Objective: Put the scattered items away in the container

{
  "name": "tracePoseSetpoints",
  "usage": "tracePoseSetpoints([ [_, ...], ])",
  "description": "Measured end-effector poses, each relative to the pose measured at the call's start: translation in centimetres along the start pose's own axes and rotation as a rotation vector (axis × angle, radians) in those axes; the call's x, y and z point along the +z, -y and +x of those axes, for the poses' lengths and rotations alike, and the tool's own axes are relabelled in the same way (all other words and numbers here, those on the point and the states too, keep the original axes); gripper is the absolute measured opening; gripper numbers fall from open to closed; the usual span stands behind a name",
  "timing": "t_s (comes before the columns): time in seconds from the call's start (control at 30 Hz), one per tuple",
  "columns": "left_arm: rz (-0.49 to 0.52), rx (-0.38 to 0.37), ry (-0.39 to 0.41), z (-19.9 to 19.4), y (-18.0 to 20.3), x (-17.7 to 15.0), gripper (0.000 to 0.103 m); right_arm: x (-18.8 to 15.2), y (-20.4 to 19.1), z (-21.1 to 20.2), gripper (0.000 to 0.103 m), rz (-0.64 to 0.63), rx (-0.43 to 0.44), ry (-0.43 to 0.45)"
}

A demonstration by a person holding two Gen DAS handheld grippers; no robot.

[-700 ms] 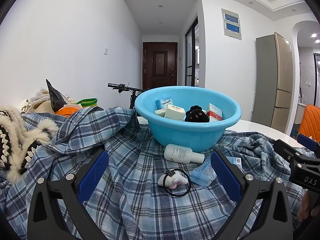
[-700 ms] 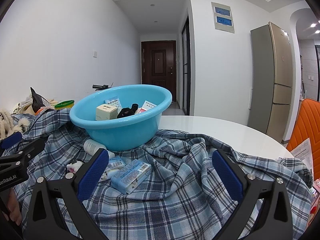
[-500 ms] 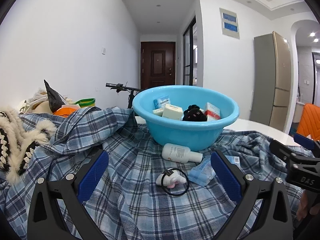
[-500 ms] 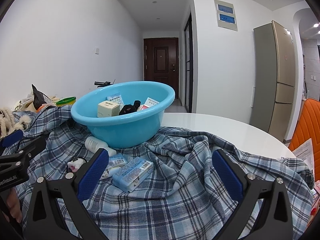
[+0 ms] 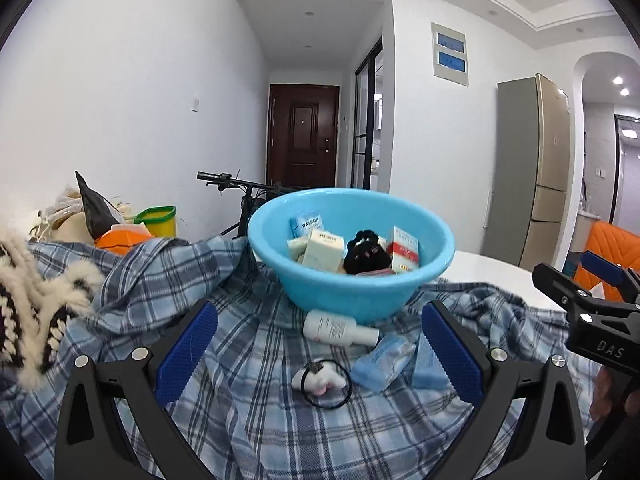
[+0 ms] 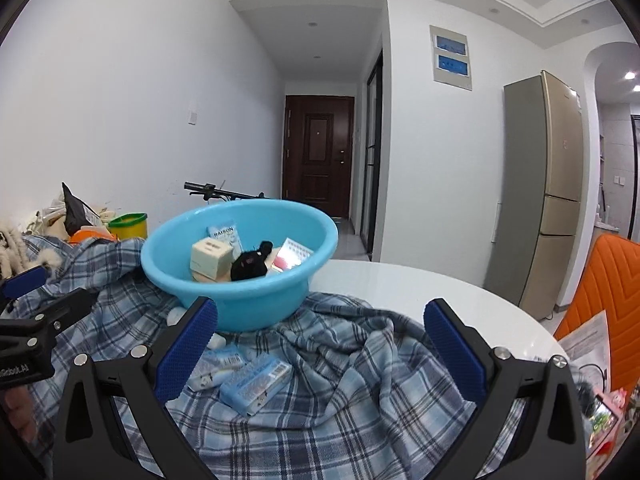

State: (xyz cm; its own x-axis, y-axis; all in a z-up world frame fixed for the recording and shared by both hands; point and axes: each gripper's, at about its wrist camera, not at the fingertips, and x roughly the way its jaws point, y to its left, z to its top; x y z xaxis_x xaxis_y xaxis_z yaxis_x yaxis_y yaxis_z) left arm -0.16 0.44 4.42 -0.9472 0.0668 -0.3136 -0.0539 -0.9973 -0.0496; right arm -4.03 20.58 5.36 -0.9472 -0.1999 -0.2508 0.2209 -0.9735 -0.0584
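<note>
A light blue basin [image 5: 352, 296] [image 6: 248, 304] sits on a blue plaid cloth [image 5: 248, 420] [image 6: 360, 400] and holds several boxes and a black hair clip [image 5: 366, 258]. In front of it lie a white bottle [image 5: 338, 327], a black hair tie with a white-pink charm [image 5: 325, 380], and blue tissue packs [image 5: 382, 362] [image 6: 256, 382]. My left gripper [image 5: 320, 350] is open and empty above the hair tie. My right gripper [image 6: 320, 346] is open and empty over the tissue packs.
A furry black-and-white garment [image 5: 28, 320] lies at the left. An orange item [image 5: 120, 240] and a green-rimmed cup [image 5: 158, 220] stand behind the cloth. The white round table [image 6: 420, 292] extends right, with an orange chair [image 6: 608, 304] beyond. A bicycle [image 5: 240, 192] stands behind the basin.
Both grippers have lifted and pulled back a little, so the basin and loose items sit lower and smaller in view. Both jaws remain open.
</note>
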Motion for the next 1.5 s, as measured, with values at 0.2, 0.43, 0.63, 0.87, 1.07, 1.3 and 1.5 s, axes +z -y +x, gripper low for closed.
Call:
tracePoseSetpoints([
  [0.2,0.104,0.047,0.063,-1.4,0.5,3.8,0.103,3.8,-0.3,-2.1,0.103,-0.058,-0.033,0.075],
  [0.43,0.063,0.02,0.079,-3.3,-0.2,8.6,0.103,9.0,1.3,-3.5,0.103,0.054,0.04,0.071],
  [0.63,0.056,0.029,0.139,-4.7,-0.2,11.1,0.103,11.6,2.2,-4.4,0.103,0.071,0.034,0.108],
  [0.87,0.111,0.001,0.112,-5.2,0.4,14.2,0.103,13.9,2.6,-3.2,0.103,0.069,0.117,0.001],
  [1.07,0.212,-0.087,-0.187,-1.8,1.5,15.0,0.103,15.1,2.7,0.3,0.103,0.062,0.245,-0.276],
  [1.3,0.141,-0.087,-0.52,1.6,1.6,13.3,0.103,11.8,0.6,4.1,0.103,-0.006,0.337,-0.652],
  [1.5,0.142,-0.014,-0.703,3.2,0.5,11.5,0.103,10.3,1.3,5.7,0.103,0.062,0.346,-0.878],
])
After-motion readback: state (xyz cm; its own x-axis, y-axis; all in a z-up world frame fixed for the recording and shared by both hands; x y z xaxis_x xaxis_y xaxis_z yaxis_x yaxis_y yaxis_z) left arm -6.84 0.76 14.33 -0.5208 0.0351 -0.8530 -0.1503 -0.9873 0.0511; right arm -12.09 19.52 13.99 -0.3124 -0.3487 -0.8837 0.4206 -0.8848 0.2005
